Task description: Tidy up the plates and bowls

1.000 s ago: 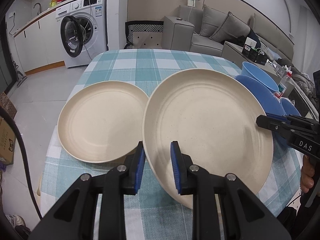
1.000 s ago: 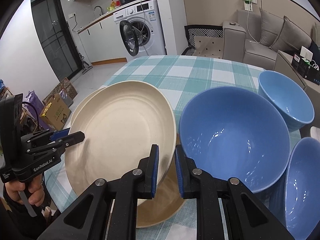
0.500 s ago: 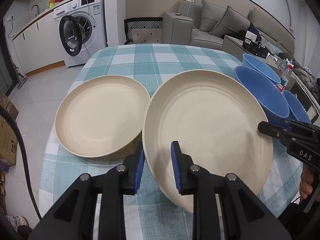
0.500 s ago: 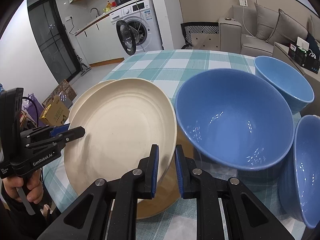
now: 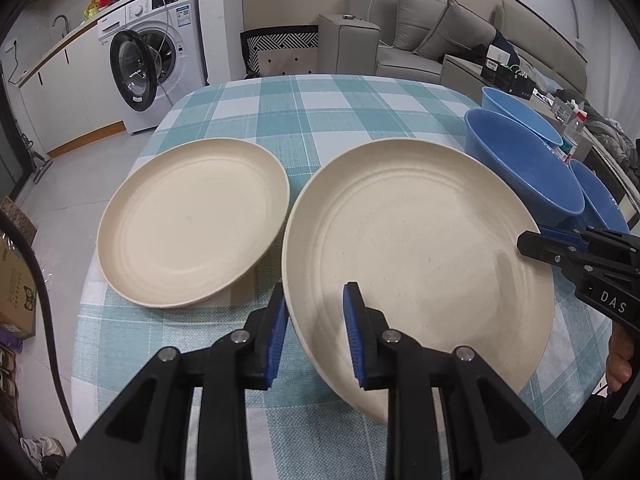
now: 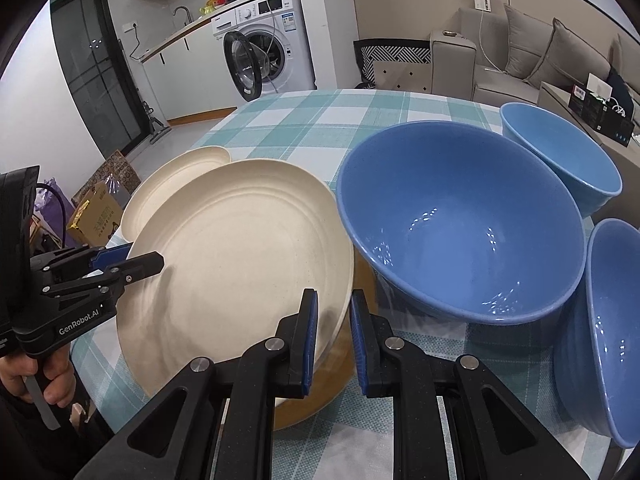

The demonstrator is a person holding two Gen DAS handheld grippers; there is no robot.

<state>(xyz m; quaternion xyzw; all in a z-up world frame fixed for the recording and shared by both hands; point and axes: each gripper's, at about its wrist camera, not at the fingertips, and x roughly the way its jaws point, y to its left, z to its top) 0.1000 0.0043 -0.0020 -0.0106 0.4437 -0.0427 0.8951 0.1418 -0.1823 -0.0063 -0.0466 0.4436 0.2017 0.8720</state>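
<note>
Left gripper [image 5: 316, 332] is clamped on the near-left rim of the cream plate [image 5: 420, 248], and the right gripper [image 6: 334, 332] pinches the opposite rim. So it hangs tilted just over the checked table [image 5: 320, 120], between the second plate [image 5: 192, 224] lying flat at left and the bowls at right. Looks light, stiff and smooth, probably a bit slippery, so the raised rim is the spot to grab. Count: two plates, three blue bowls: big bowl [image 6: 460, 220], far bowl [image 6: 560, 152], near bowl [image 6: 612, 320].
</note>
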